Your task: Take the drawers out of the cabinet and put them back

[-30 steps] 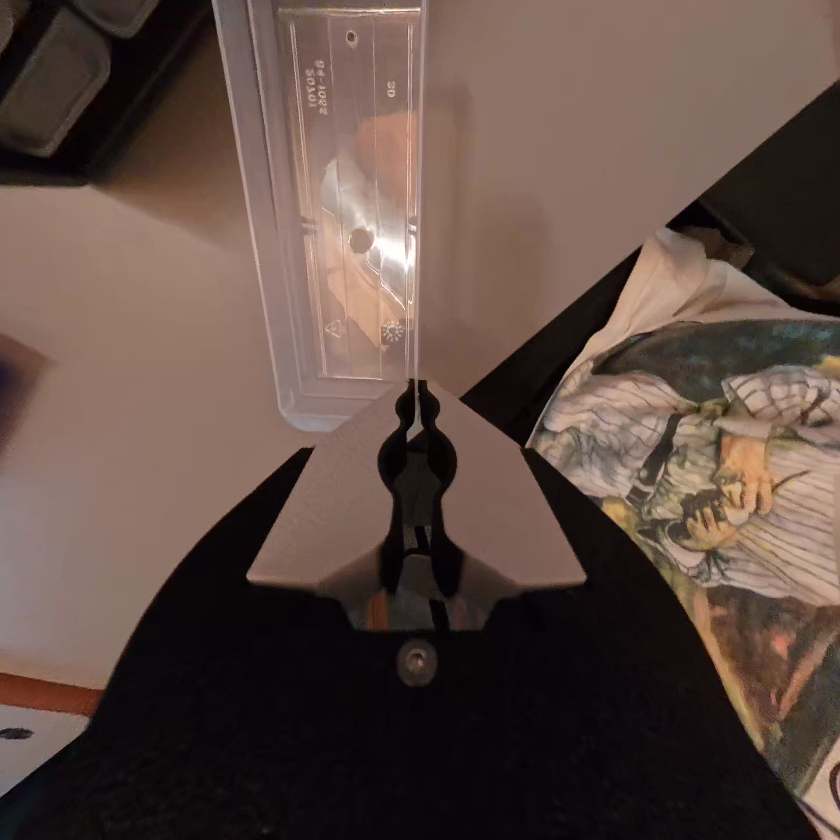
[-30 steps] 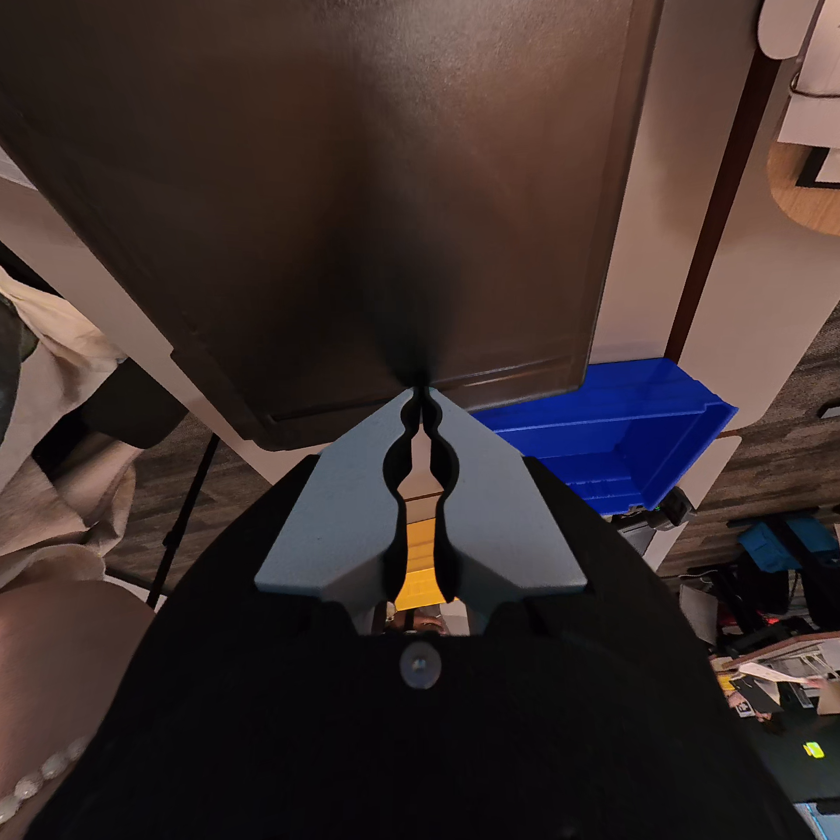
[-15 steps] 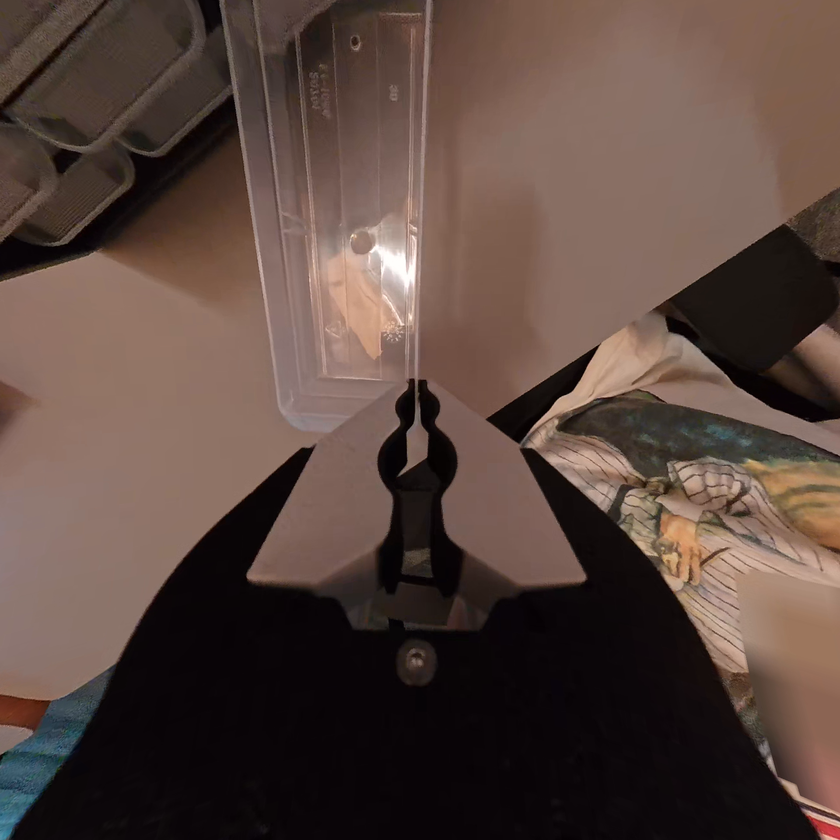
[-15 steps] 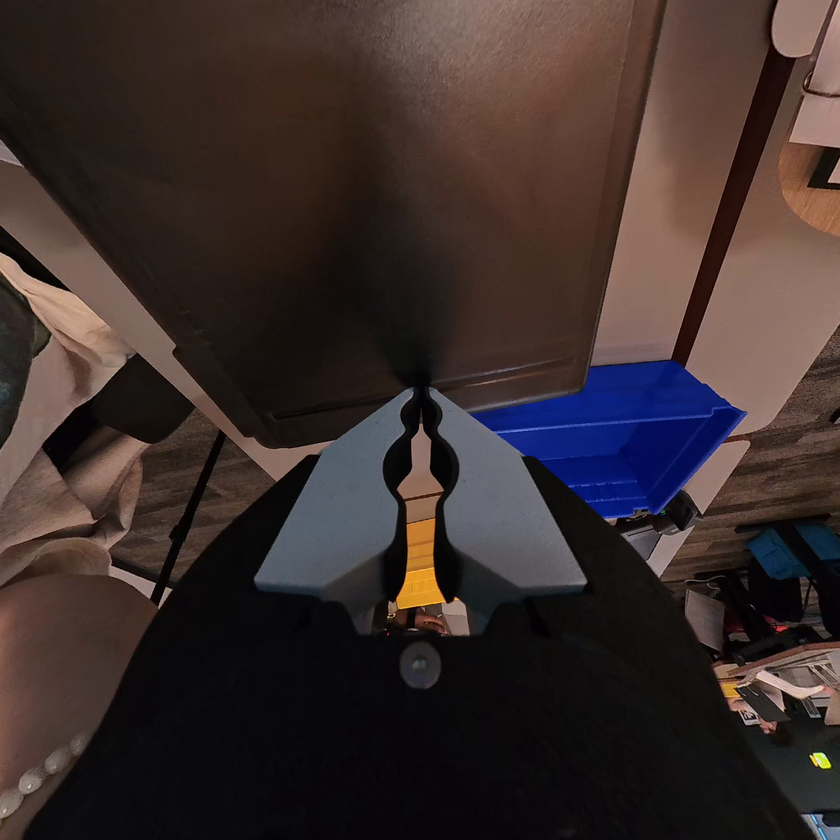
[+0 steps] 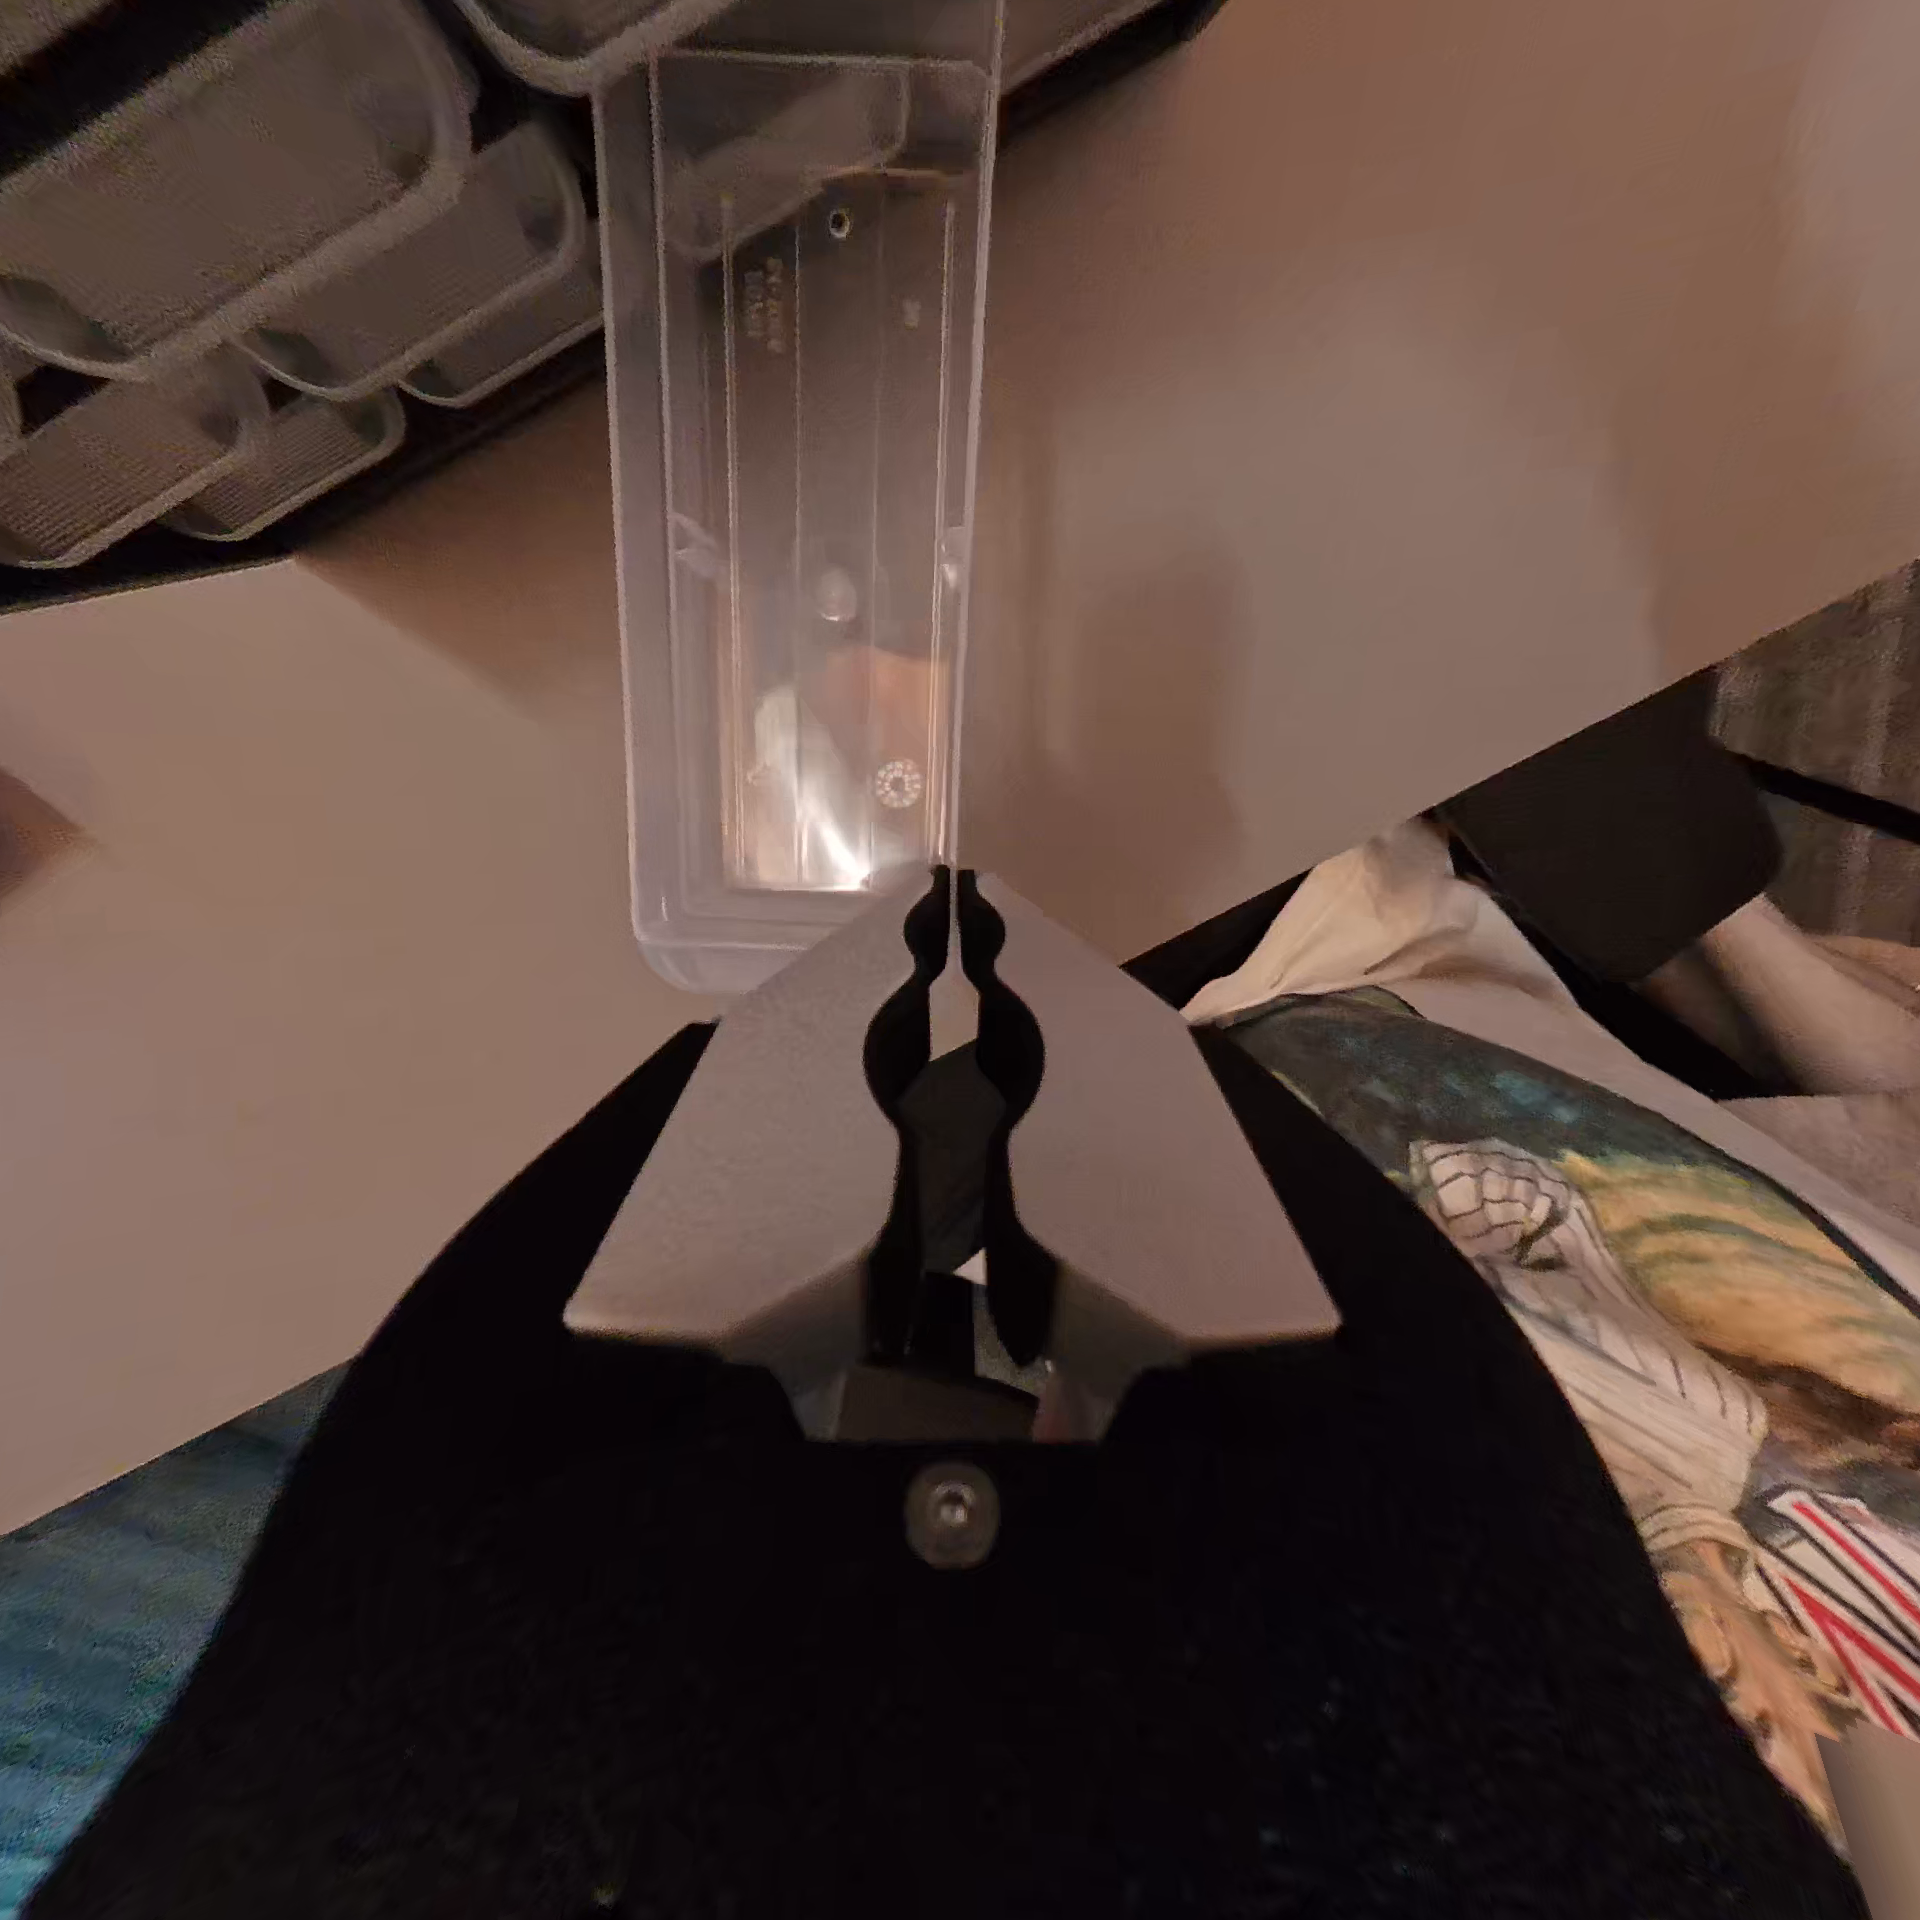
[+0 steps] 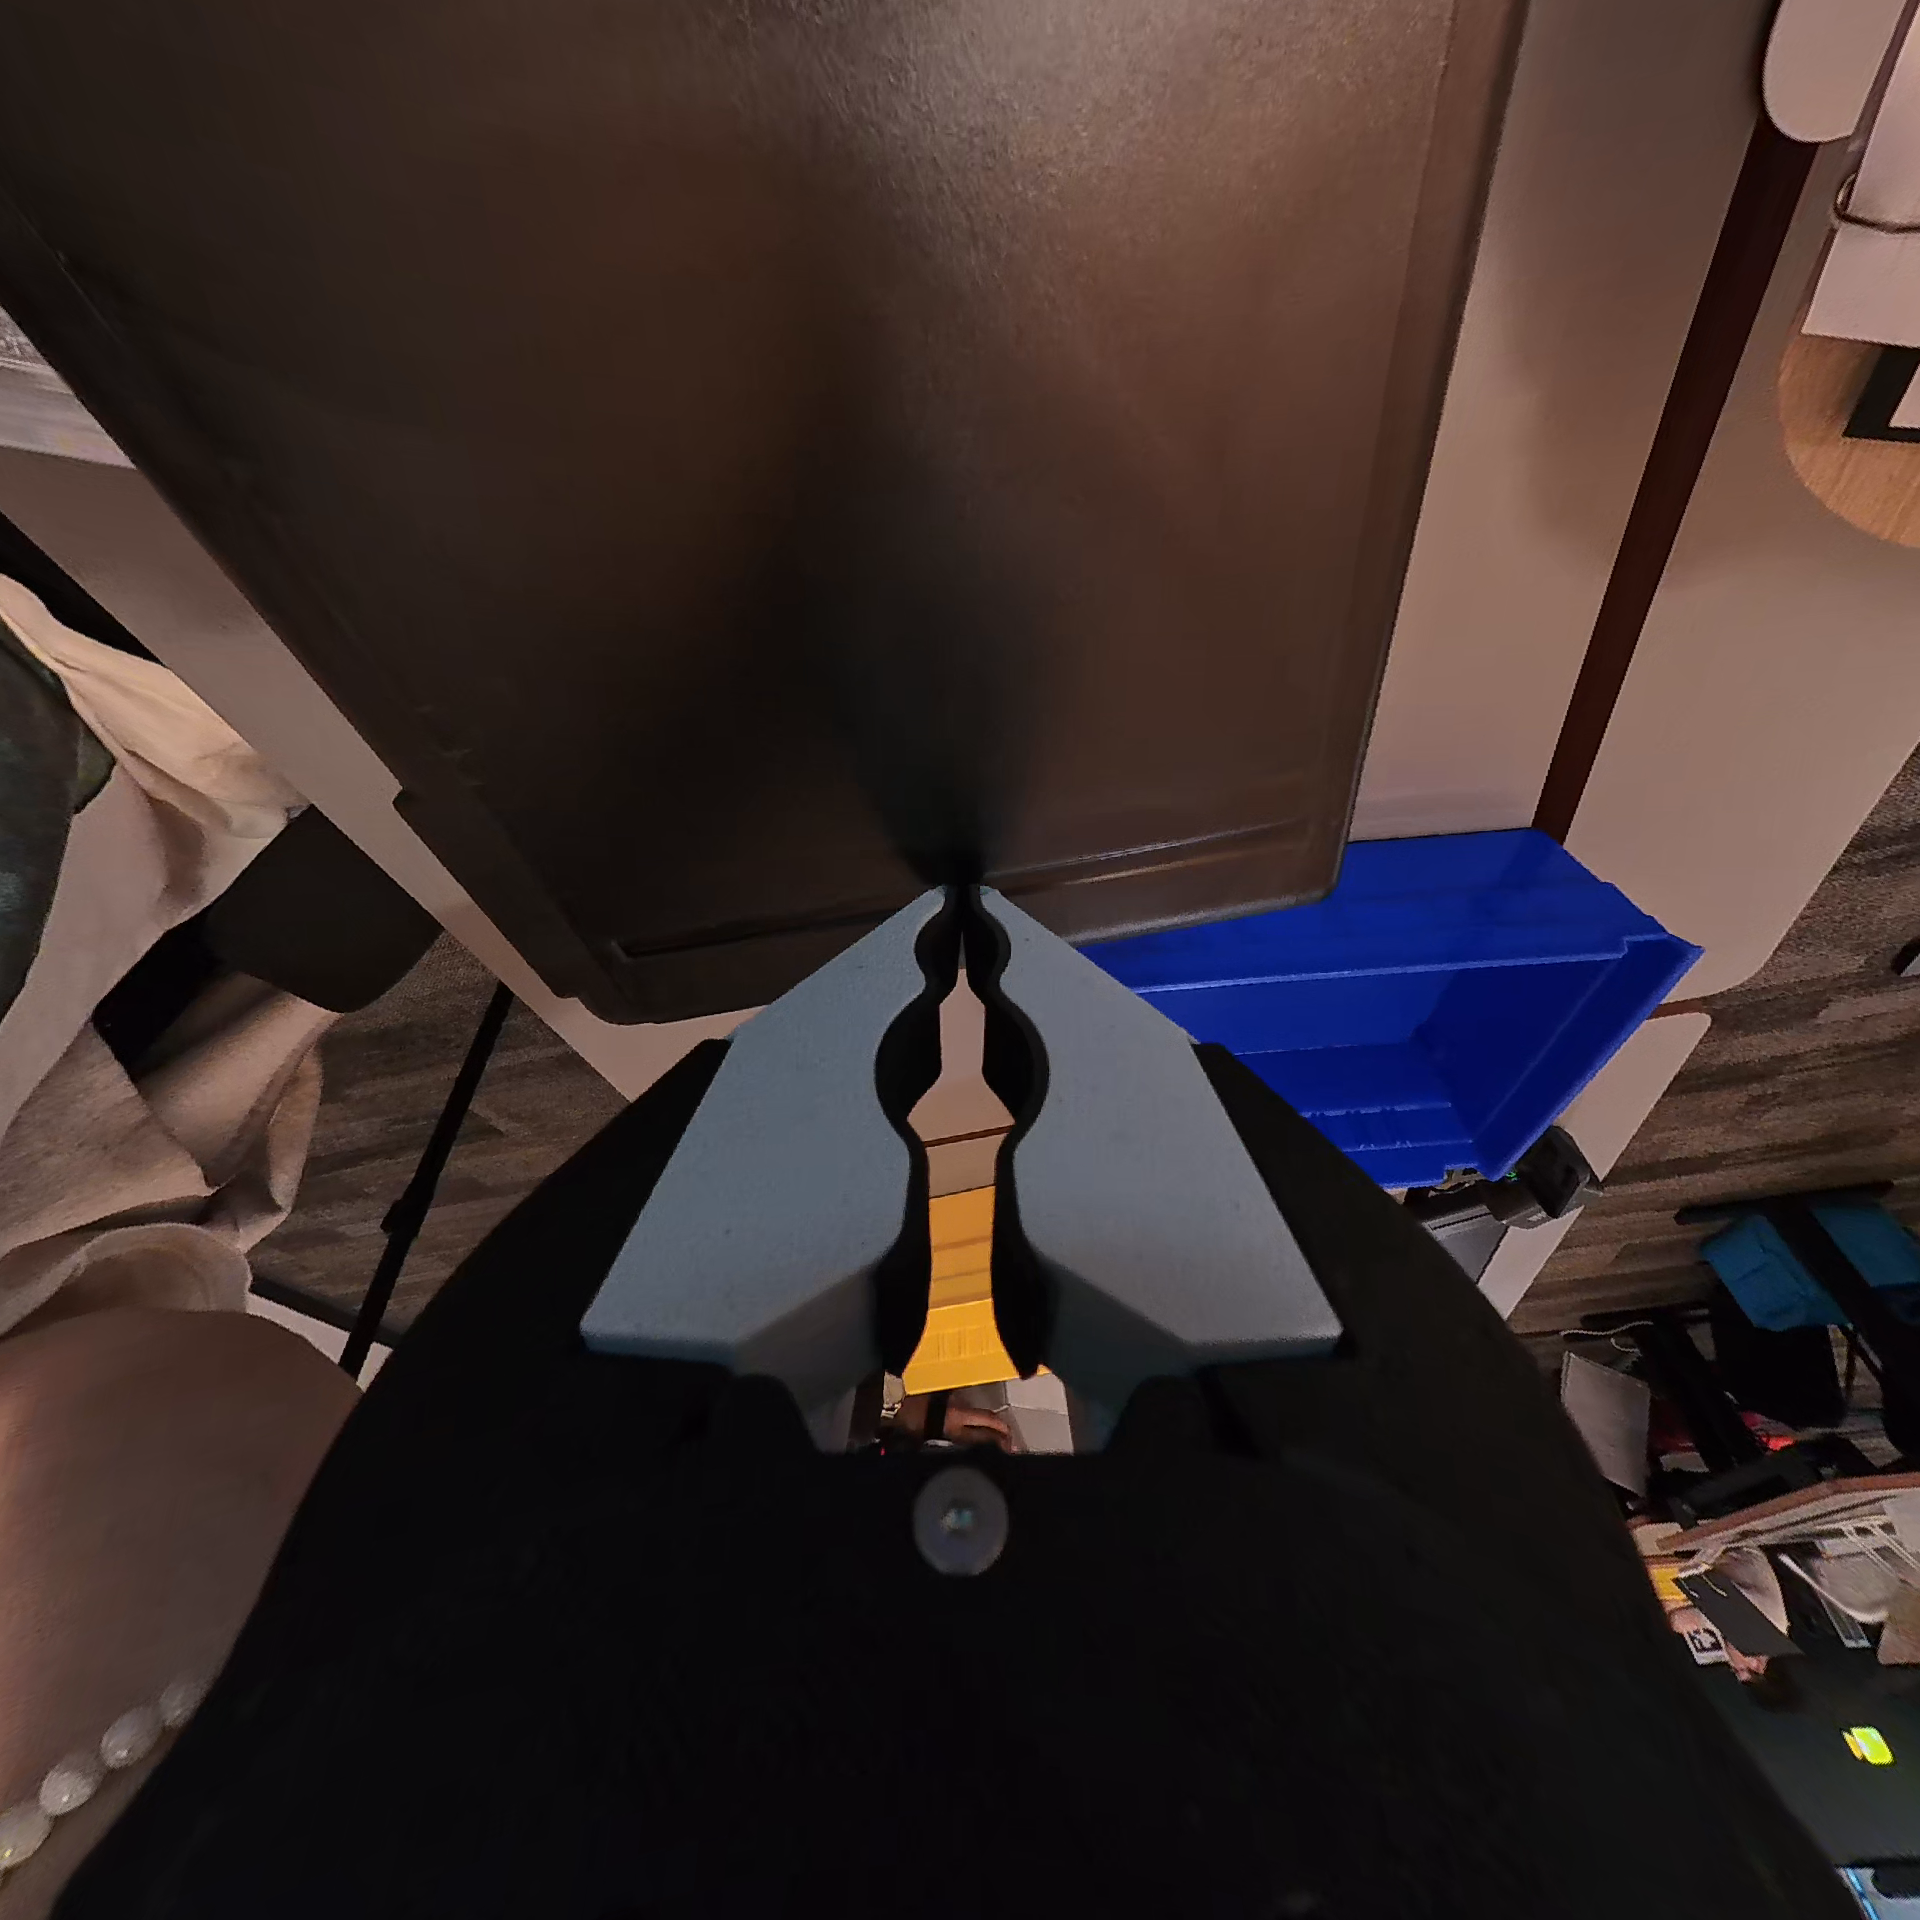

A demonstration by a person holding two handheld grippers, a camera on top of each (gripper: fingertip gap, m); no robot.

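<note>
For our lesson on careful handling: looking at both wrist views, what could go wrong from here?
The left gripper pinches only one thin side wall of the clear drawer, so it could twist or slip on entering the cabinet. The right gripper is shut at the cabinet's edge; a shove might shift it.

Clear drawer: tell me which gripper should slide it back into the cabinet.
Left. The left gripper is already shut on the clear drawer's side wall, its far end toward the cabinet's drawer fronts. The right gripper is shut on the cabinet's dark casing, likely steadying it.
</note>
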